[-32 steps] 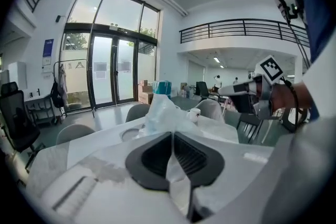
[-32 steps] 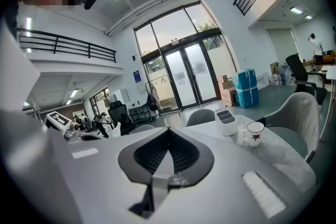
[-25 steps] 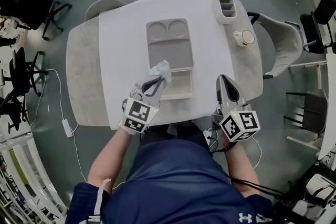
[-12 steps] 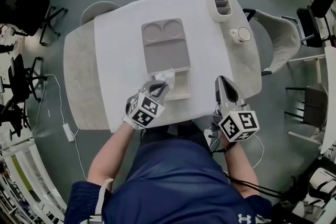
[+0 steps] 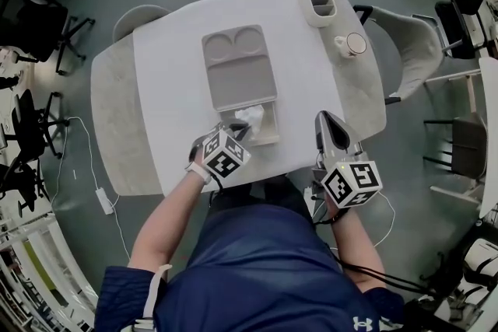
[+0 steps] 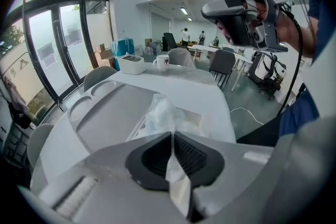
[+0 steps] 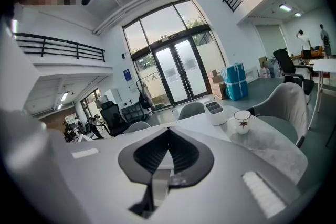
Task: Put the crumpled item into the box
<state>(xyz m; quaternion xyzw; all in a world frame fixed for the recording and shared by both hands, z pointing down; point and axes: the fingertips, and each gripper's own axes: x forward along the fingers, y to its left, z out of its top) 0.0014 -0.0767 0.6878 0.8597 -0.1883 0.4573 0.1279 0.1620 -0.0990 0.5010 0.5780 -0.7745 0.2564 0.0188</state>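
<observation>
our left gripper (image 5: 236,130) hides the near end of the crumpled item (image 5: 250,117), pinched between its pads. the item's long axis runs away from us into the box's (image 5: 233,78) near compartment. our right gripper (image 5: 327,120) is pressed together, empty.

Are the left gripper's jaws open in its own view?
No, the left gripper is shut on a fold of the crumpled item.

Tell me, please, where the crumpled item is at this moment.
In the head view the crumpled item is near the centre, pinched in the left tongs, over the open near compartment of the box on the table.
</observation>
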